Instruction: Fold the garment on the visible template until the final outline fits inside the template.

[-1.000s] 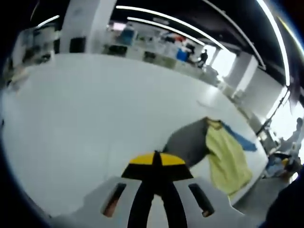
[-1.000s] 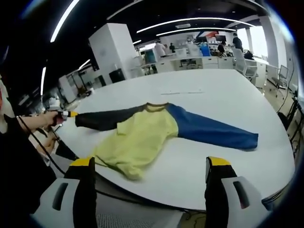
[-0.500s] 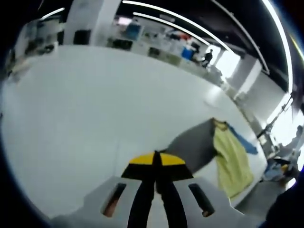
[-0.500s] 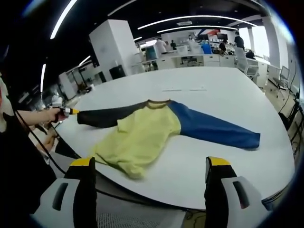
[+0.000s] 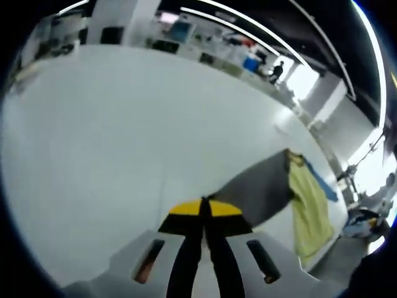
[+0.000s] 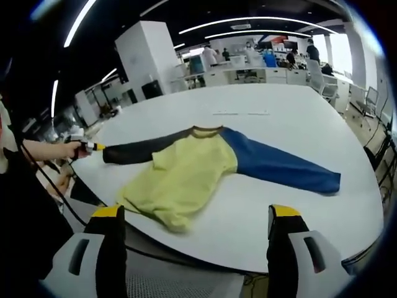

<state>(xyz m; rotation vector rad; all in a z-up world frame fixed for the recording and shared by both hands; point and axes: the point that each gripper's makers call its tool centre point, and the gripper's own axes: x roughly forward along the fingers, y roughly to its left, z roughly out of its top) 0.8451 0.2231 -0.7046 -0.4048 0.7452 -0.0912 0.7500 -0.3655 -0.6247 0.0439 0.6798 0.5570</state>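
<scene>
A: Garment status?
B: Garment (image 6: 186, 171) lies flat on the white surface (image 6: 273, 118), near its front edge; yellow body, blue sleeve (image 6: 282, 171) spread out.
A: Hand-held grippers?
B: Left hand-held gripper (image 5: 203, 208) clamped on the dark sleeve (image 5: 260, 192) cuff. Right hand-held gripper (image 6: 195, 220) jaws wide apart, holding nothing.

Bare table (image 6: 291, 118) beyond garment (image 6: 198, 171); nothing stands there.

yellow garment (image 6: 186, 175) lies spread flat — one sleeve dark grey, one blue.
</scene>
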